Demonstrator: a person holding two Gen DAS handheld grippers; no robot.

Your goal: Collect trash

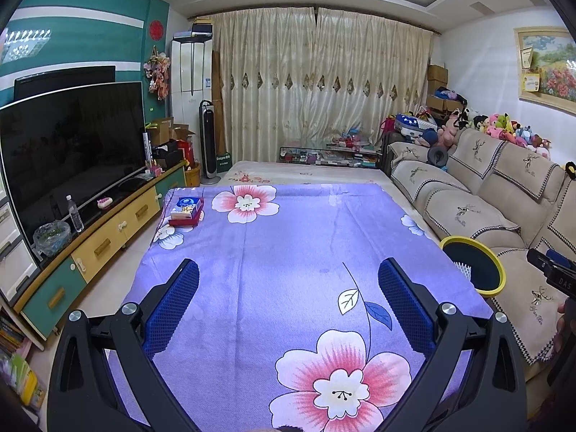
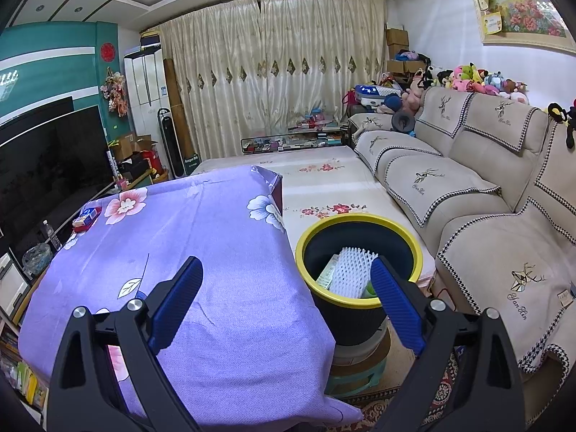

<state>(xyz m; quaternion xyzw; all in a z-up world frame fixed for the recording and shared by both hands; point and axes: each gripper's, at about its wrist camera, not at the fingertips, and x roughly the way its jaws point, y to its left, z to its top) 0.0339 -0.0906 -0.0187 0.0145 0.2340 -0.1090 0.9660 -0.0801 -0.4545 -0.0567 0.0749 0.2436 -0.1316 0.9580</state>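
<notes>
Right wrist: bin (image 2: 360,252) beside table (image 2: 180,252).

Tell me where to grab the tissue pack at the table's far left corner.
Grip the tissue pack across its short width, coming from above with the left hand-held gripper. It lies flat on a red box, long sides exposed; both look free of clutter.

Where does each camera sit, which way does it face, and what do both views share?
Left wrist: on the left tool, looking across the purple floral cloth toward the curtains; its open fingers show.
Right wrist: on the right tool, over the cloth's right edge, facing the yellow-rimmed bin; its open fingers show.
Shared: cloth, bin, sofa, television.
</notes>
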